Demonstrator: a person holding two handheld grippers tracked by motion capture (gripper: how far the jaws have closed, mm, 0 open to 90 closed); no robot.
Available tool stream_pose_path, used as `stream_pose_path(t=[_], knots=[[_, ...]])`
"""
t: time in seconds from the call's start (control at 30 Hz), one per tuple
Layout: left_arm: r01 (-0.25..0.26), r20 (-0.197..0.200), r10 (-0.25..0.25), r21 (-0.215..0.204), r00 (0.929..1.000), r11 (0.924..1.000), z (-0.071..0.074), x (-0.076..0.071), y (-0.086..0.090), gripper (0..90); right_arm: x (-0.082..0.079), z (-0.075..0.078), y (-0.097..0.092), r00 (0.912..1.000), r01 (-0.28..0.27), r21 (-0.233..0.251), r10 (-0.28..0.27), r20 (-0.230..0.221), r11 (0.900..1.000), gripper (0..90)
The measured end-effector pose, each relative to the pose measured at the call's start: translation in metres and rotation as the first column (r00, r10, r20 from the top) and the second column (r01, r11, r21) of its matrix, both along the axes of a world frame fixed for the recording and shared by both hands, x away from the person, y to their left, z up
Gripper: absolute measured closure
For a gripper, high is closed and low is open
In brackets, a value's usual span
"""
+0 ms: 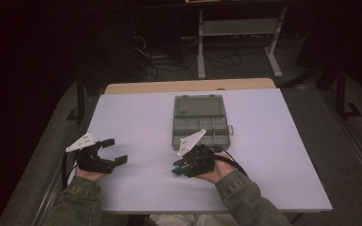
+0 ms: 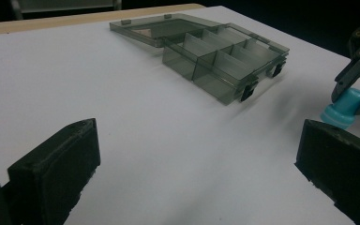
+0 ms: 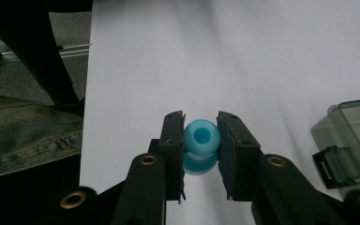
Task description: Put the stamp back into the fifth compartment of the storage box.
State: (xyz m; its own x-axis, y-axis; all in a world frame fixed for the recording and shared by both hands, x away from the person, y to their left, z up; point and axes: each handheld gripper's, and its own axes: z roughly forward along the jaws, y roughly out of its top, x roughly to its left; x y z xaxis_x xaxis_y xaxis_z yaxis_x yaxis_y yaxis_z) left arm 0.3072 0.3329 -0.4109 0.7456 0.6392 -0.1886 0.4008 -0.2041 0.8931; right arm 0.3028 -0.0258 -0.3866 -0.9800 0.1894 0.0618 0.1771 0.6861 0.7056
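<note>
I have the white-topped table [image 1: 136, 188] in front of me, with a grey translucent plastic compartment box [image 1: 201, 121] lying open at its middle, lid folded flat toward the far edge. From the left gripper view the box [image 2: 225, 63] shows its row of dividers and two dark latches on the near wall; I see nothing inside the compartments that face me.

My right gripper [image 1: 178, 168] sits low over the table just in front of the box, held in my right hand [image 1: 219, 173] with the green sleeve [image 1: 240, 193] behind it. Its jaws are pinched on a small light-blue plastic spool-shaped piece [image 3: 201, 136], which has a hole through its top. In the right gripper view the black pads press it from both sides, and a corner of the box shows at the right edge. From the left gripper view the same blue piece [image 2: 344, 107] hangs close above the table surface; I cannot tell whether it touches.

My left gripper [image 1: 113, 150] is at the table's near left, well apart from the box, jaws spread wide with nothing between them.
</note>
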Motion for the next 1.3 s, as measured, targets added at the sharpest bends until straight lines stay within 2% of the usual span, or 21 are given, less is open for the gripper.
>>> stream_pose_path(t=[0.47, 1.3], knots=[[-0.001, -0.001, 0.001, -0.002, 1.0000, 1.0000, 0.000, 0.000, 0.000, 0.0, 0.010, 0.013, -0.006, 0.9996, 0.023, 0.021, -0.024, 0.014, 0.9995, 71.2], [-0.001, -0.003, 0.001, -0.005, 1.0000, 1.0000, 0.000, 0.000, 0.000, 0.0, 0.036, 0.030, -0.011, 0.9982, 0.052, 0.014, -0.053, 0.029, 0.9985, 71.2]])
